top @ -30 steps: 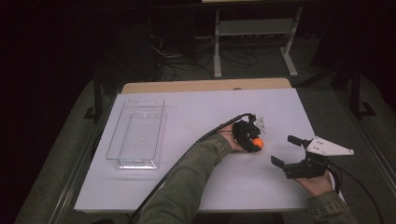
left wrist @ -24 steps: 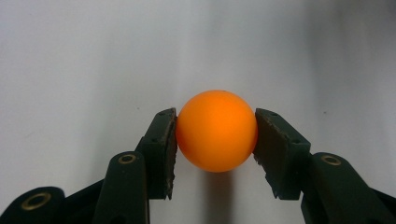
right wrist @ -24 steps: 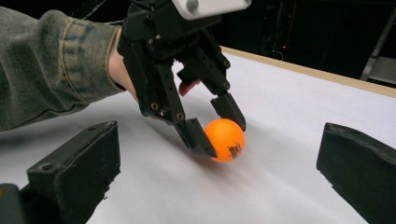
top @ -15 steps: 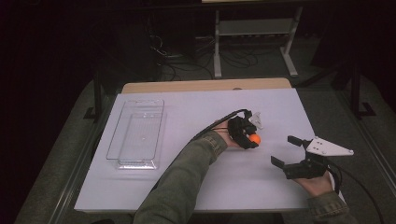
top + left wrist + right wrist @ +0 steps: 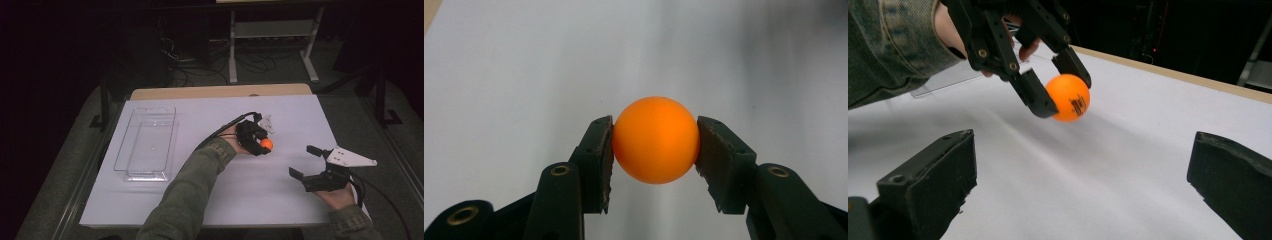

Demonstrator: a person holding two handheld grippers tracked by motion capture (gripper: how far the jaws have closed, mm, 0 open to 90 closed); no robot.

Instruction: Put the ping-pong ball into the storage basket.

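High view is showing your left claw gripping the orange ball above the tabletop, with the clear tray lying well off to its left, while your right claw is gaping wide.

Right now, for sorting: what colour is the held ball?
Orange ball, clearest in the left gripper view.

orange ball: 1 | clear tray: 1, seemingly | hand-held grippers: 2
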